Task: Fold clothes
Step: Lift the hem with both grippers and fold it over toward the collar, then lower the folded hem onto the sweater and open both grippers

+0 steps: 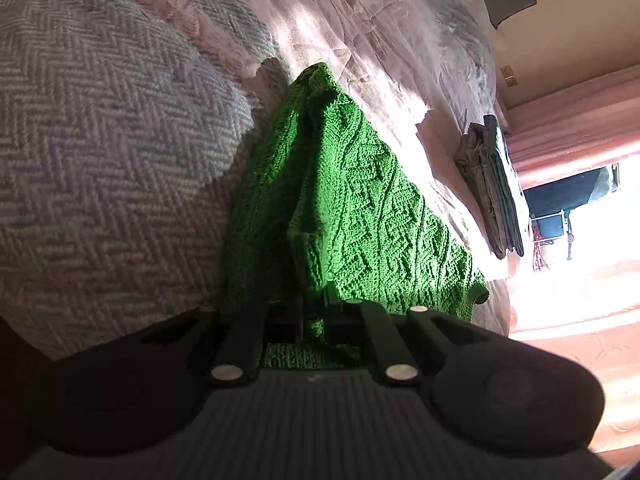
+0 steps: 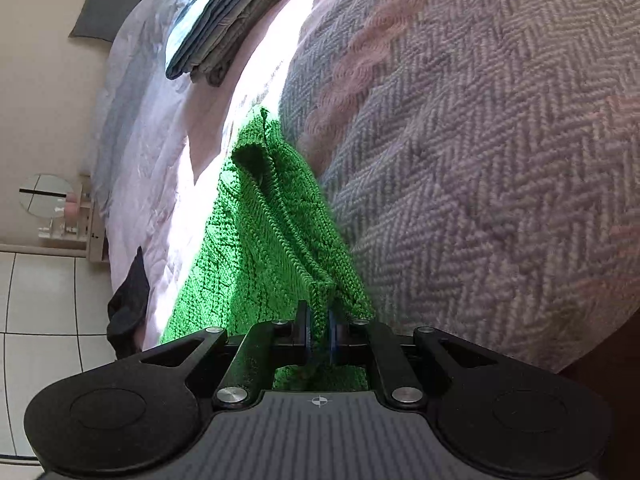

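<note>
The green knit sweater (image 1: 352,200) drapes on the bed beside the herringbone blanket (image 1: 100,140), pinched by both the left gripper (image 1: 314,312) and right gripper (image 2: 319,330), whose blue pads show only in the right view; shadow hides the left's.

sweater (image 1: 360,200): chunky green knit | throw (image 1: 100,140): coarse herringbone weave | left gripper (image 1: 314,312): matt black plastic

A bed (image 1: 380,40) with pale pink bedding fills the upper middle of the left wrist view, bright sunlight (image 1: 560,300) washing out its right edge. In the right wrist view, a white tiled floor (image 2: 36,300) lies lower left, below a round mirror (image 2: 44,194) against a cream wall (image 2: 40,100).
</note>
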The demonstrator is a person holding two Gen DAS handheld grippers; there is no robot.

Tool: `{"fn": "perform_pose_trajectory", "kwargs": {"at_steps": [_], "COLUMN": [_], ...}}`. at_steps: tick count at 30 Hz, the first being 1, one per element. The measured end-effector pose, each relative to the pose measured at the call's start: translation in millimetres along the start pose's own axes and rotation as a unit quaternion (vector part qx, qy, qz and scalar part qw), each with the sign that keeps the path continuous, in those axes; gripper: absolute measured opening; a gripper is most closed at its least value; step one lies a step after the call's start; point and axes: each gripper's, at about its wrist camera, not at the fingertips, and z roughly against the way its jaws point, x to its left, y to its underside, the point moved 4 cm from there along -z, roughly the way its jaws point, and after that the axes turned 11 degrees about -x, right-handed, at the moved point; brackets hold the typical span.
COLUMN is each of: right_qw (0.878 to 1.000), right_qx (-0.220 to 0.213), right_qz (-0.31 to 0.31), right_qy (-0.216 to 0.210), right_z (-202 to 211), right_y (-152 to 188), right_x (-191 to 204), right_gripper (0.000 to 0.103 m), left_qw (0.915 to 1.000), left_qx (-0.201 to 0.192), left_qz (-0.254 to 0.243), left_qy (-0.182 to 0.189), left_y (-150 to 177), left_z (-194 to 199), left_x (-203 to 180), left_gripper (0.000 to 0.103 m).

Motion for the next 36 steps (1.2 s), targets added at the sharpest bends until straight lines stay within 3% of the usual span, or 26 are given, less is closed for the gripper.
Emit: {"fn": "perform_pose_trajectory", "kwargs": {"at_steps": [6,12,14,16,20,25,28,31,34,36], "right_qw": [1.000,0.998,0.996,0.988,0.956,0.917,0.886,0.846,0.811,0.780], "right_qx": [0.007,0.027,0.021,-0.016,-0.078,-0.092,-0.087,-0.076,-0.055,-0.041], "right_qz": [0.010,0.042,0.079,0.138,0.263,0.384,0.455,0.528,0.582,0.623], "right_qy": [0.015,0.034,0.047,0.073,0.102,0.057,0.019,0.002,0.023,0.049], "right_z": [1,-6,1,11,18,-27,-70,-117,-157,-175], "right_y": [7,8,2,-6,-19,-18,-2,16,28,29], "right_x": [-7,-4,6,21,56,113,146,171,166,150], "right_gripper": [0.007,0.010,0.039,0.058,0.057,0.042,0.039,0.034,0.034,0.034], "left_qw": [0.9998,0.9987,0.9971,0.9943,0.9881,0.9762,0.9567,0.9346,0.9146,0.9008], "left_qx": [0.005,0.030,0.043,0.045,0.013,-0.026,-0.033,-0.034,-0.026,-0.020], "left_qz": [-0.016,-0.034,-0.056,-0.091,-0.149,-0.215,-0.289,-0.354,-0.403,-0.431], "left_qy": [-0.014,-0.024,-0.027,-0.032,-0.037,-0.014,0.005,0.014,-0.018,-0.047], "left_y": [3,2,-6,-17,-50,-86,-89,-81,-69,-62], "left_z": [-5,-5,2,11,19,-34,-83,-130,-163,-172], "left_x": [4,5,2,-4,-21,-63,-101,-127,-122,-102], "left_gripper": [0.007,0.016,0.019,0.019,0.019,0.019,0.019,0.019,0.016,0.010]}}
